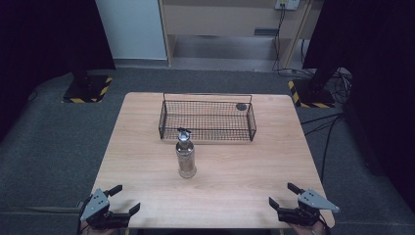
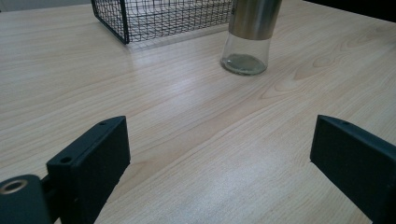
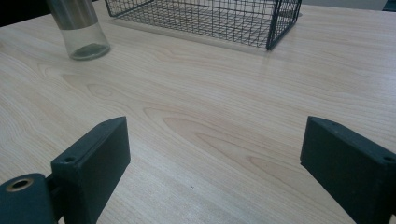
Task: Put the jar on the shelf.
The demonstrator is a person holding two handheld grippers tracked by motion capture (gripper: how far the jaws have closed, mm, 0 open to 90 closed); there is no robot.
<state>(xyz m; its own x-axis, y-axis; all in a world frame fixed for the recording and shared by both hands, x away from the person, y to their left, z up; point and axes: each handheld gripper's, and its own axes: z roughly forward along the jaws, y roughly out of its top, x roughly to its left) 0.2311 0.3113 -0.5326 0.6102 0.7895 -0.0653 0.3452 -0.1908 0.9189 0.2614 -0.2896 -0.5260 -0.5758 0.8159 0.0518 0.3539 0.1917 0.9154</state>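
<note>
Both grippers parked at the counter's near corners, fingers spread, nothing held.

High view: left gripper (image 1: 124, 198) at the near-left corner, right gripper (image 1: 283, 194) at the near-right corner, wood counter (image 1: 244, 166) between them. Glass grinder bottle (image 1: 186, 152) stands upright mid-counter, just in front of the black wire basket (image 1: 207, 119) that sits toward the far edge. Left gripper view: fingers (image 2: 91, 161) released over bare counter (image 2: 177, 140); bottle (image 2: 247, 42) ahead to the right, basket corner (image 2: 122, 23) behind it, apart. Right gripper view: fingers (image 3: 93, 158) released too; bottle (image 3: 81, 30) far left, basket (image 3: 219, 18) ahead.
</note>
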